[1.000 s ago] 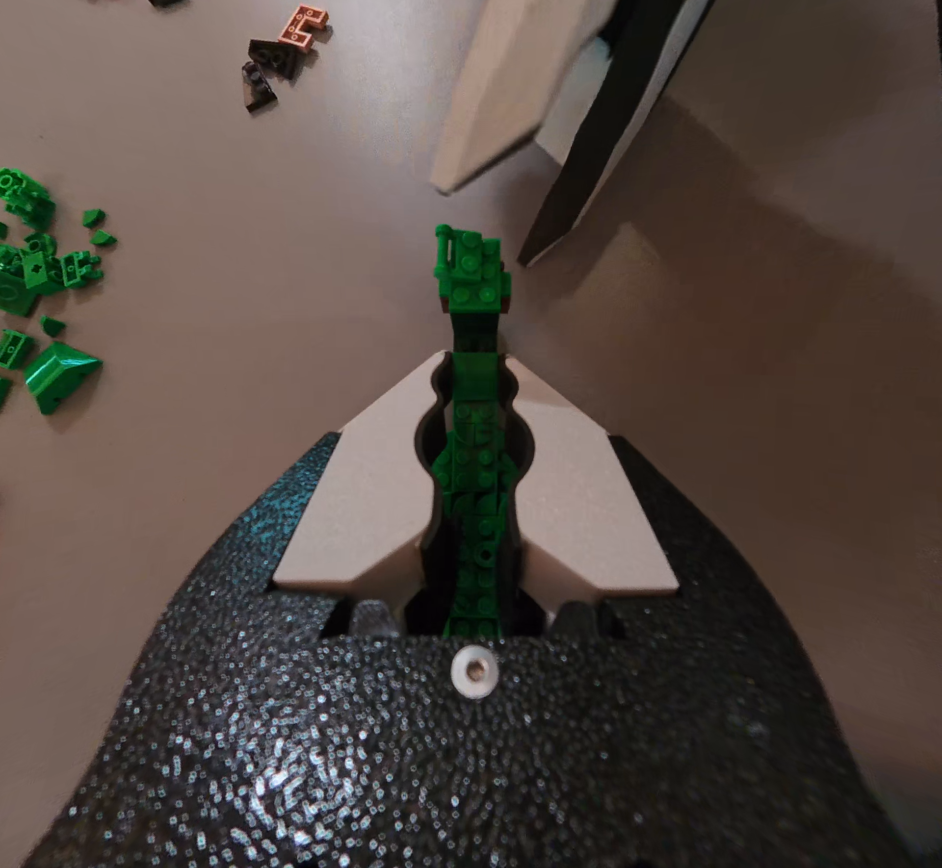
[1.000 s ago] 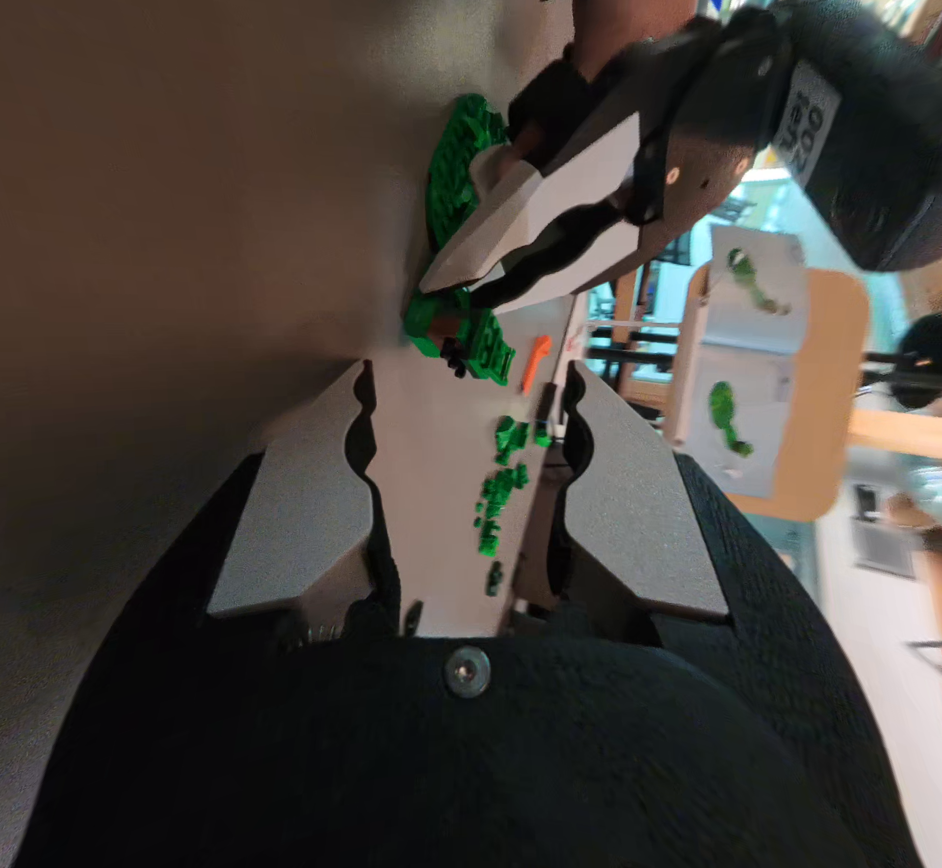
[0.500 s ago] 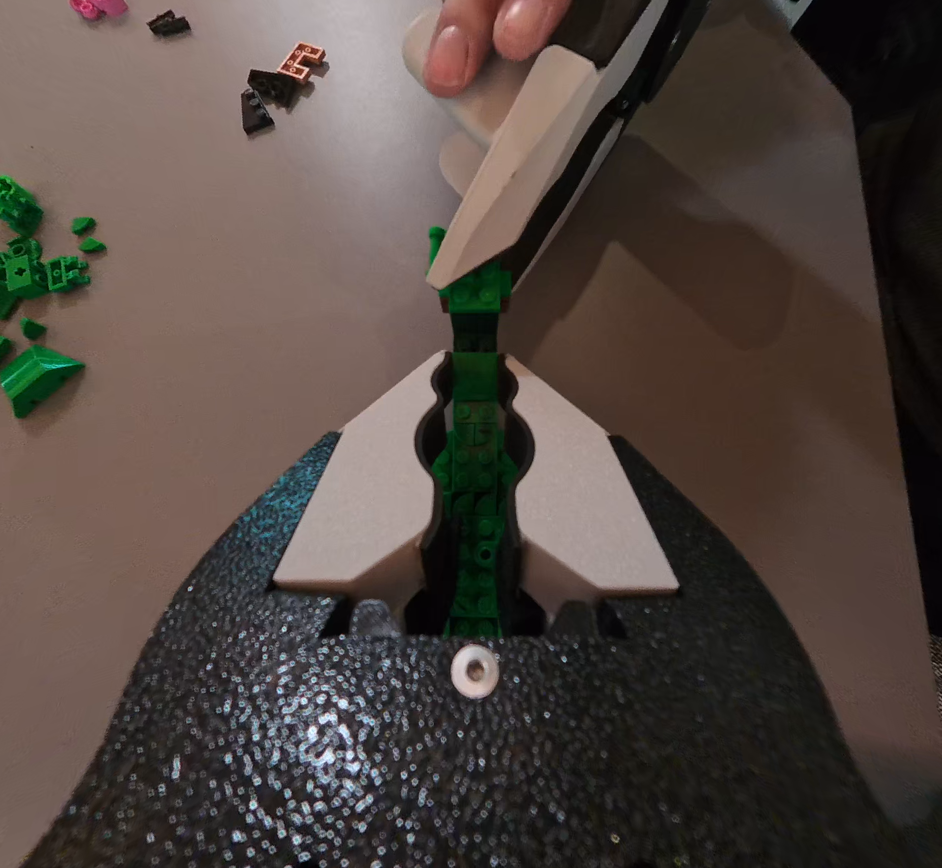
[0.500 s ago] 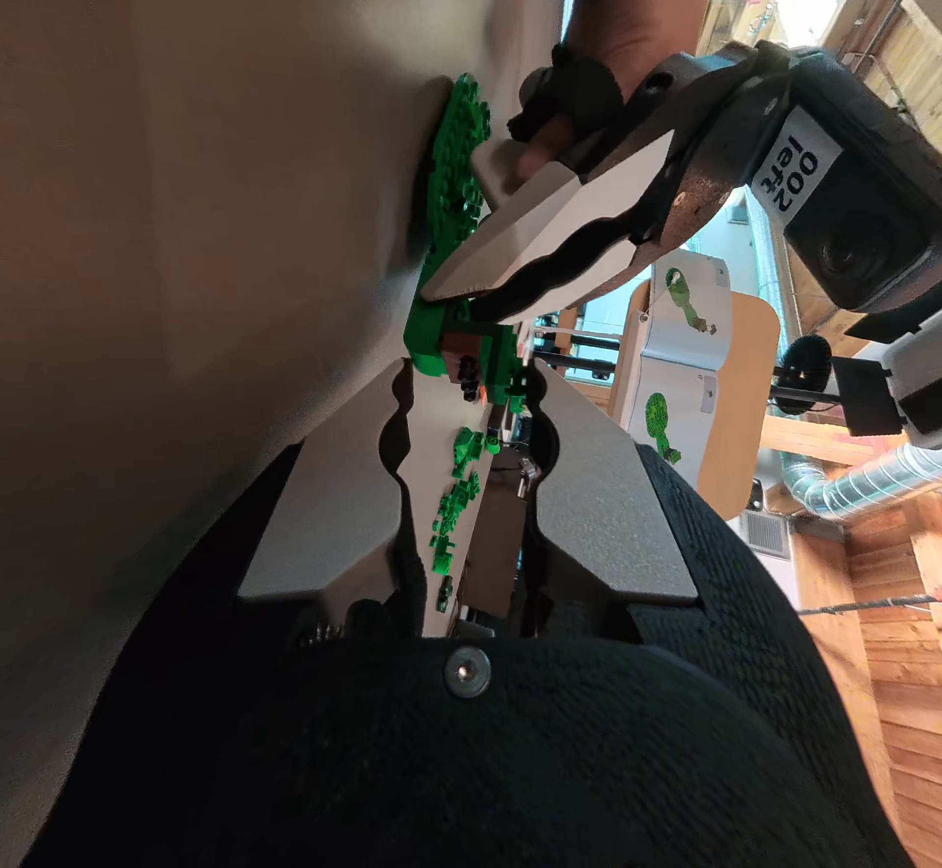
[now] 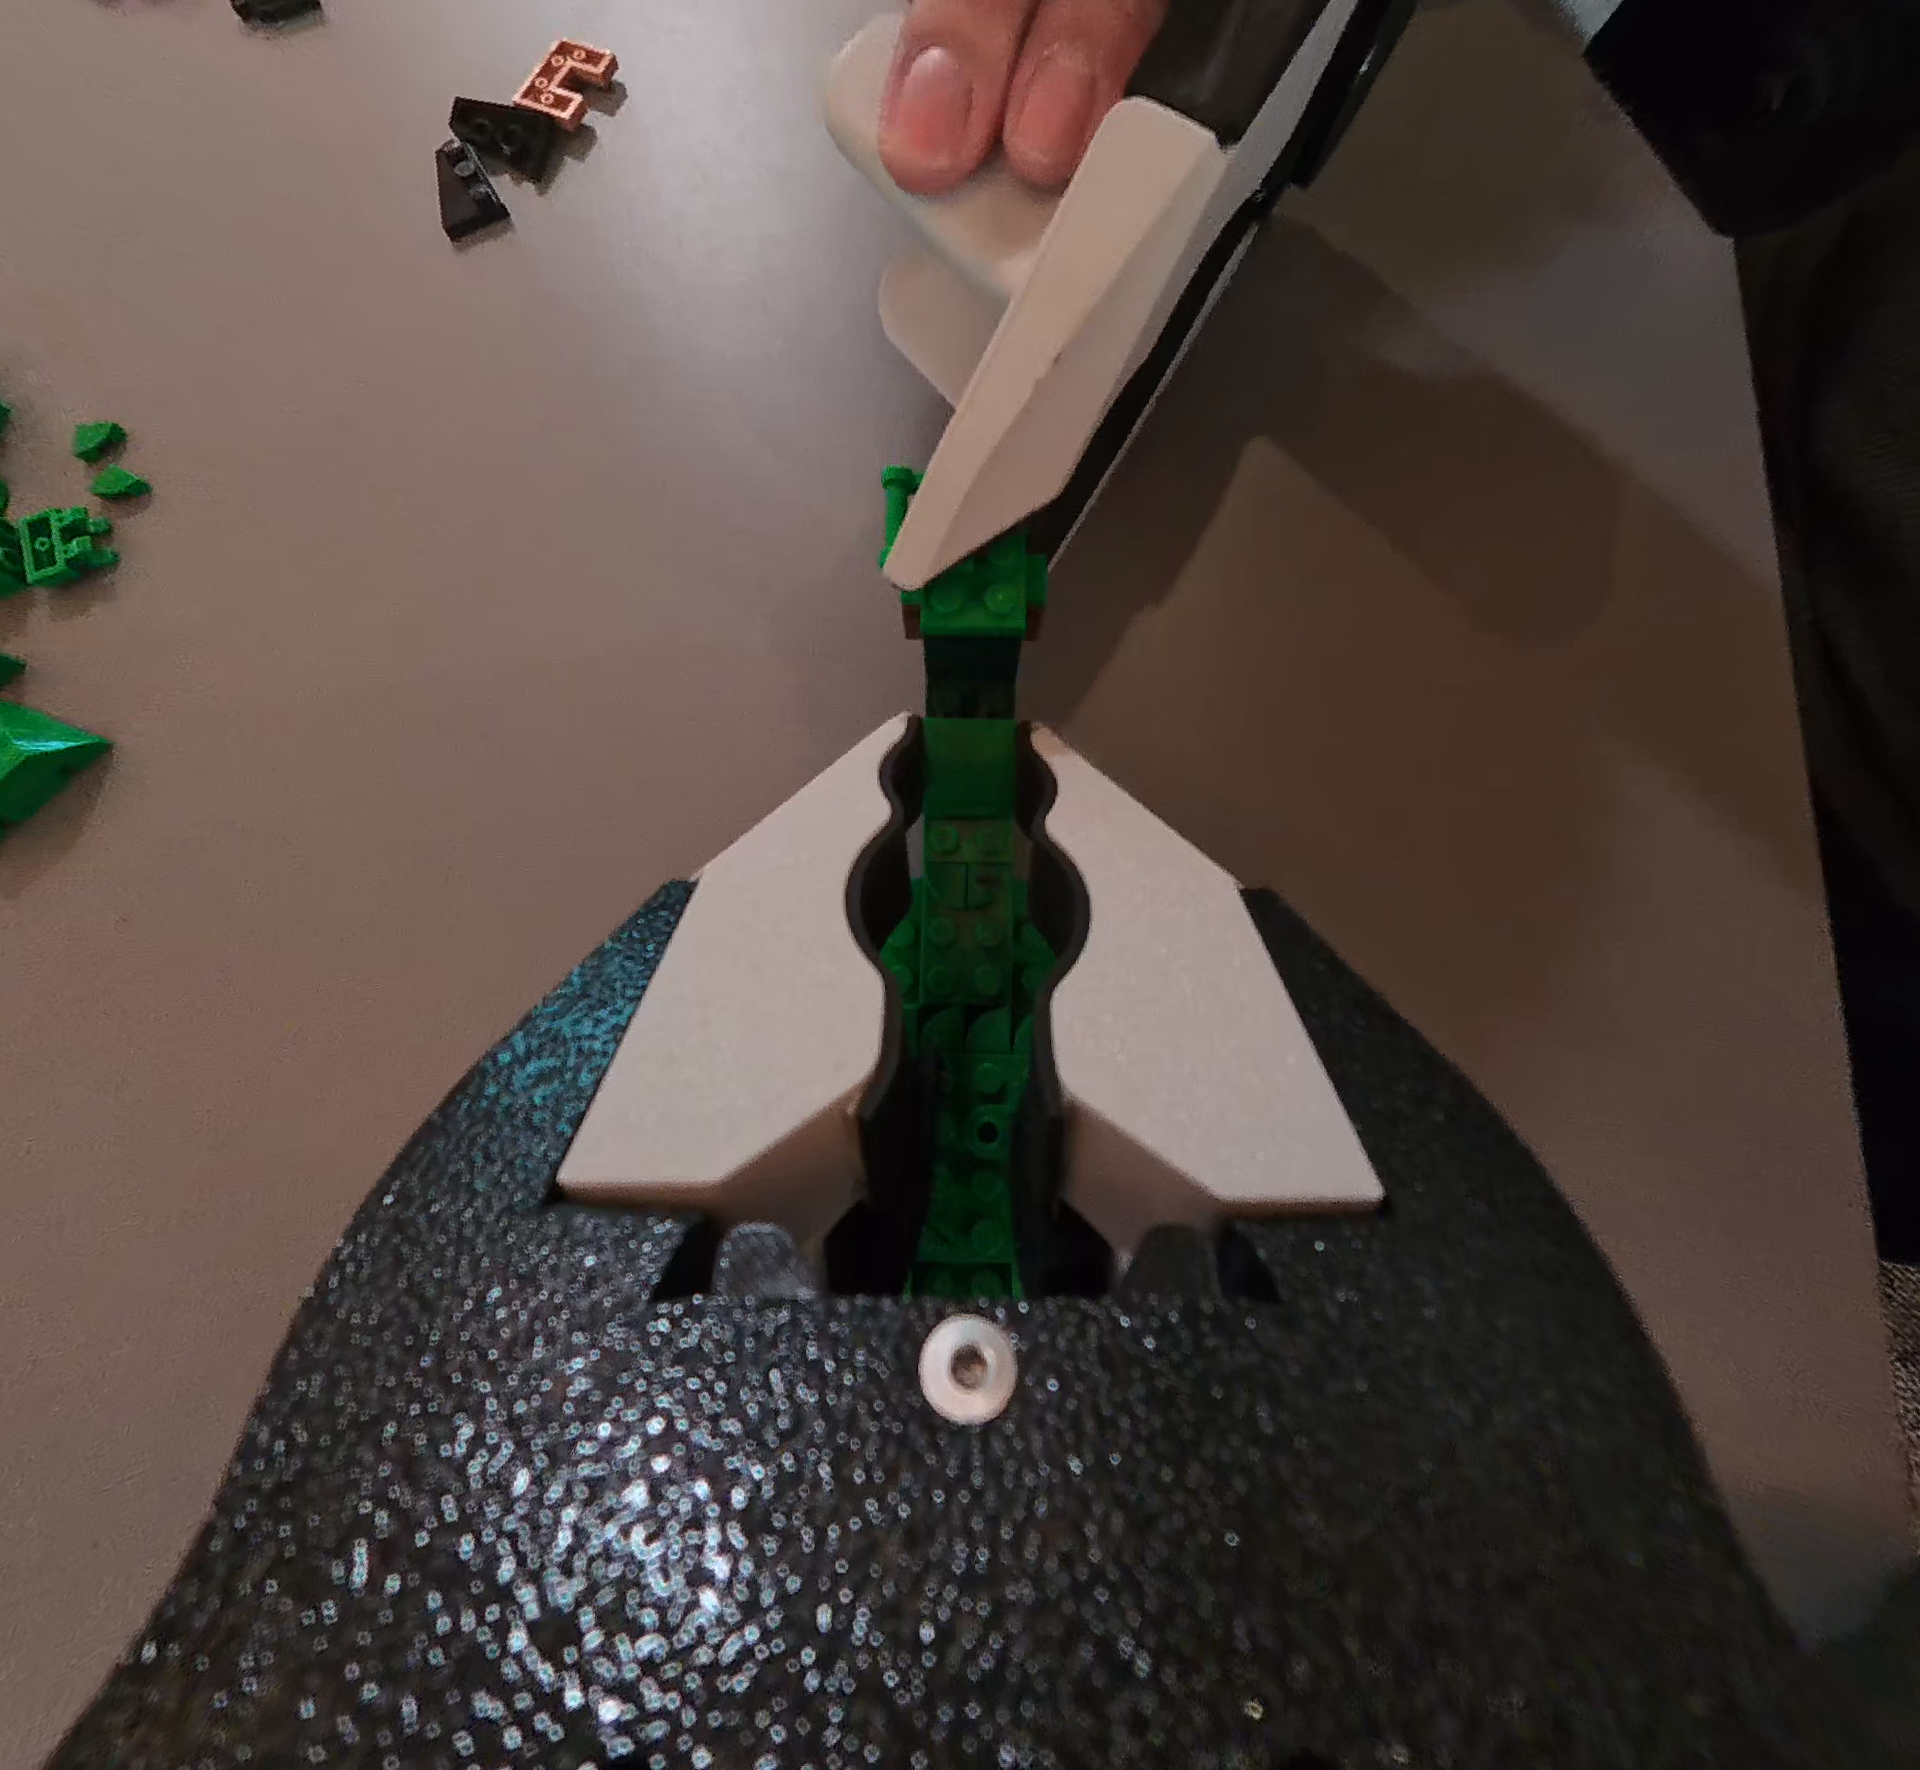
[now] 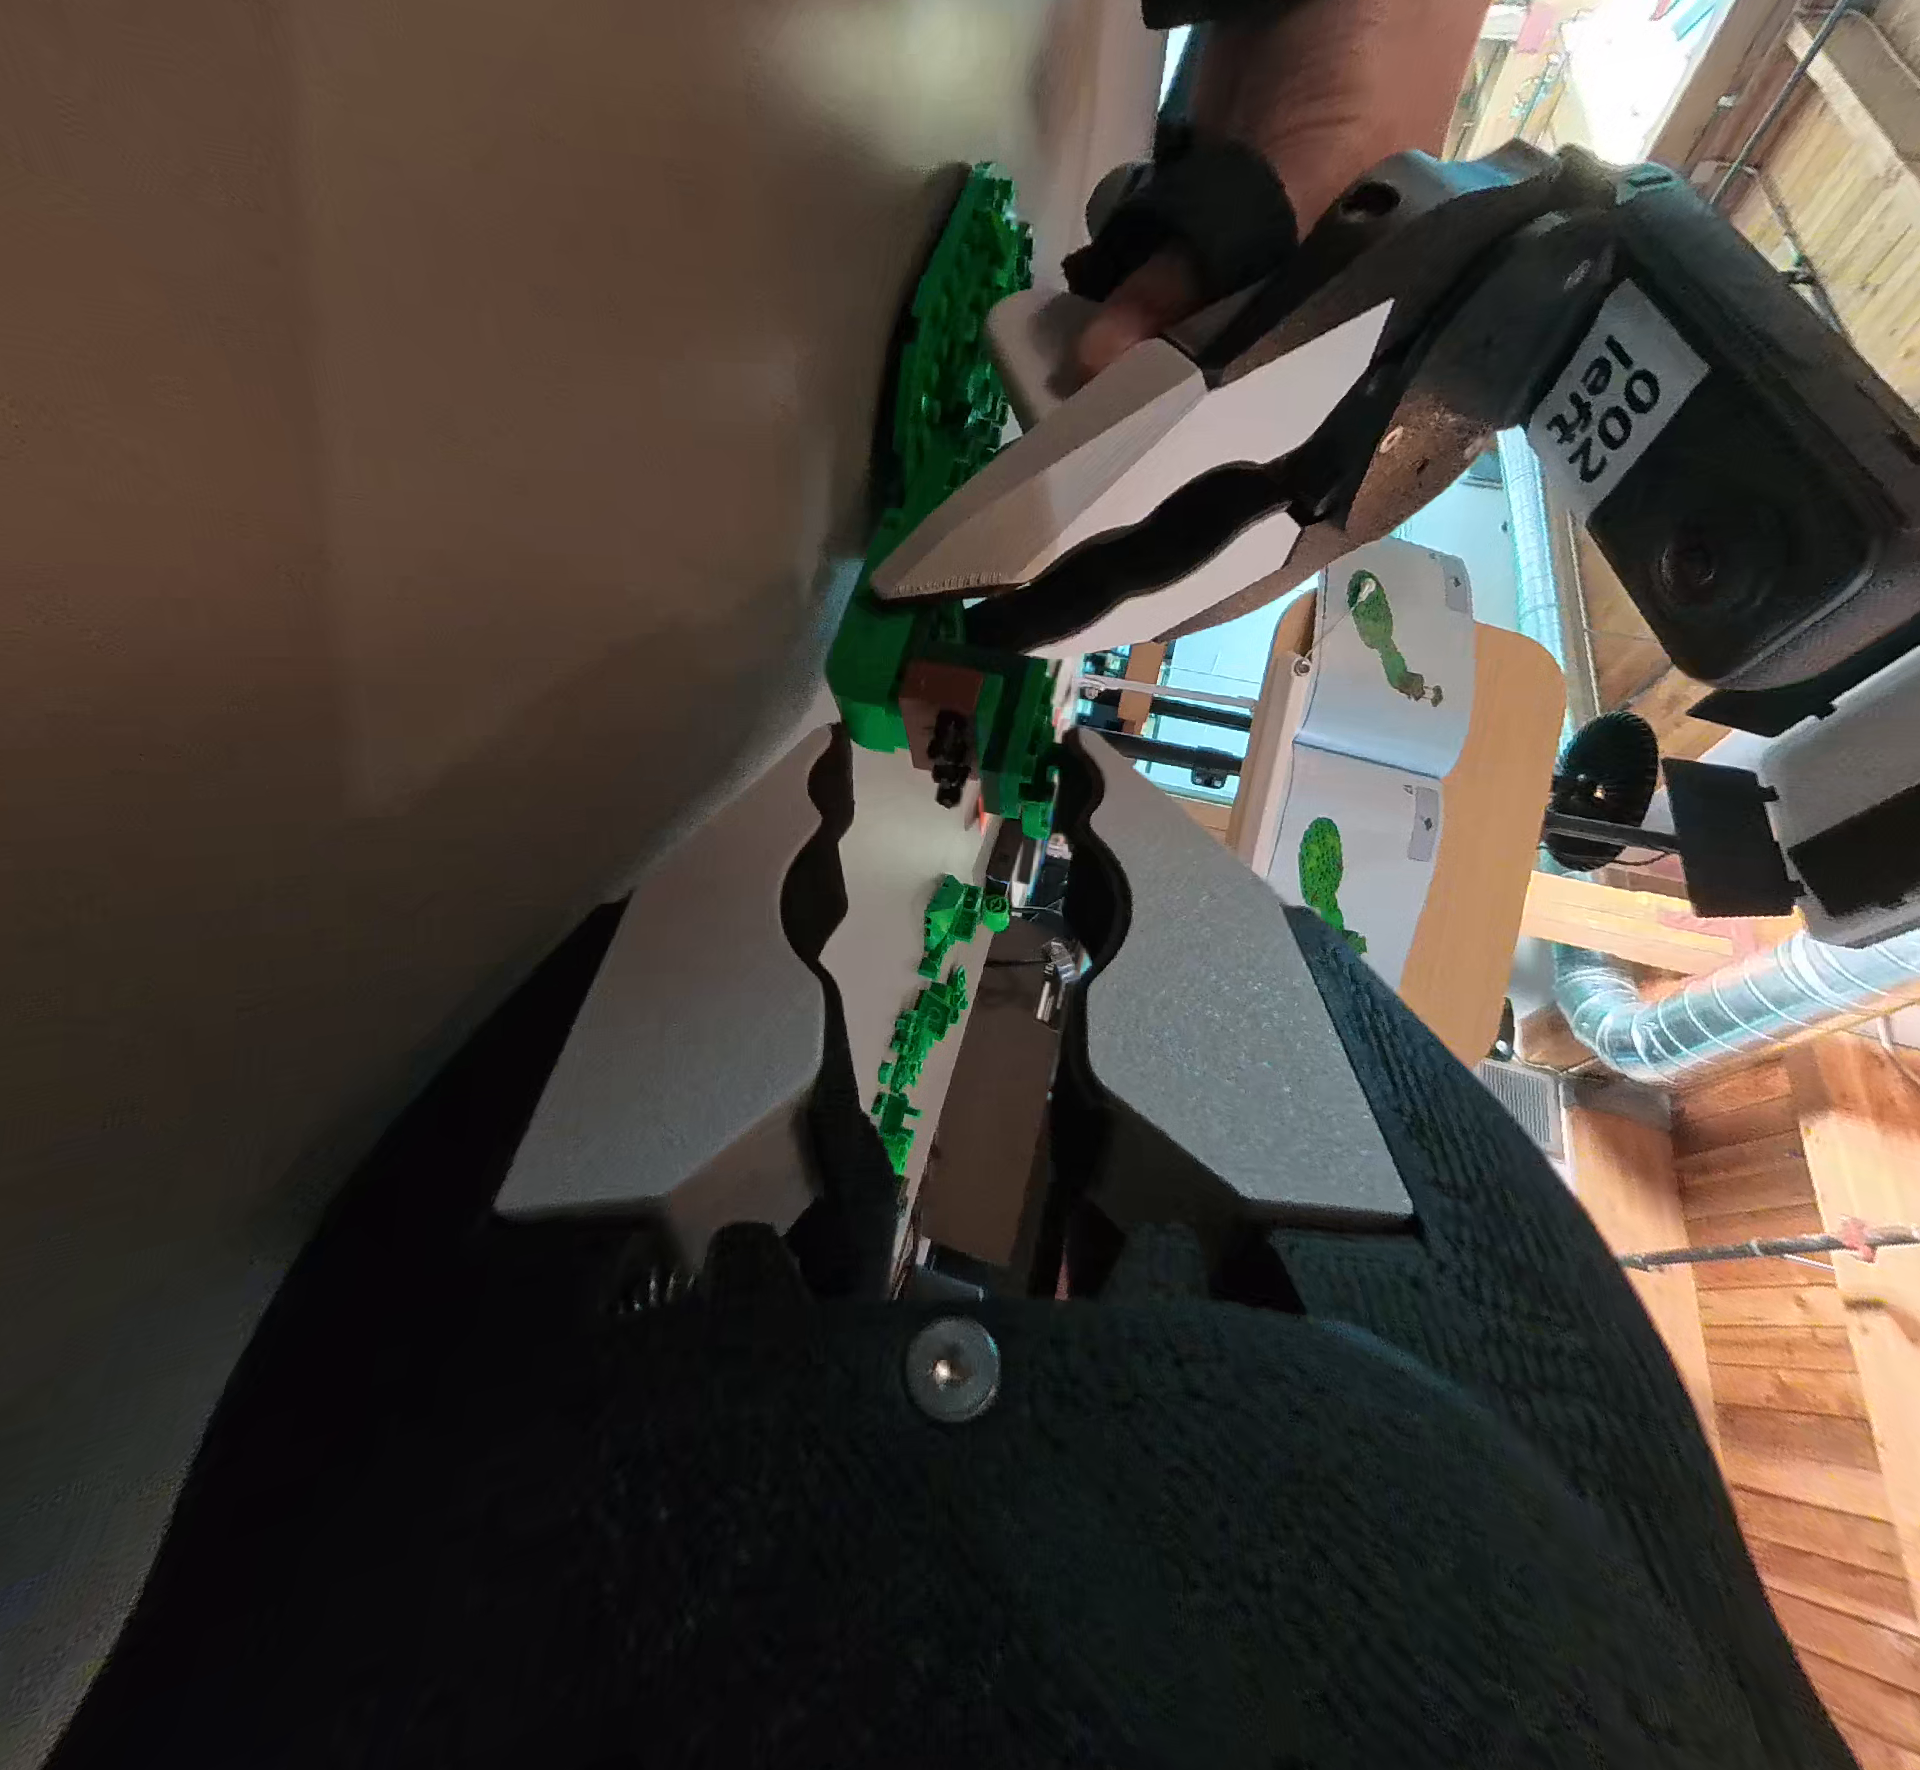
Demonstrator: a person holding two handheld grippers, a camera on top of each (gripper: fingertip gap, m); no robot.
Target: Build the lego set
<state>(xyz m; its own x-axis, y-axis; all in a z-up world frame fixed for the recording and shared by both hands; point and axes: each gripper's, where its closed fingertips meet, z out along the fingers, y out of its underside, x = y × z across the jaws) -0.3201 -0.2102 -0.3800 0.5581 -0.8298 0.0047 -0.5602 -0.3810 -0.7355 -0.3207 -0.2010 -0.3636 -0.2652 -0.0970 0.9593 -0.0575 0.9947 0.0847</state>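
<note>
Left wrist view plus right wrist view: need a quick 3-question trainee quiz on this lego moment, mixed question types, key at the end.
1. True or false: the left claw is shut on the long green brick assembly.
2. Which describes the right claw?
A. clamped on a pink brick
B. open, its fingertips either side of the assembly's far end
C. resting flat on the table
3. Fill in: the copper-coloured L-shaped plate lies beside two ____ wedge pieces on the grey-beige table.

Key:
1. True; its pale fingers press both sides of the assembly.
2. B; a gap shows between its grey fingers in the right wrist view.
3. black
</note>
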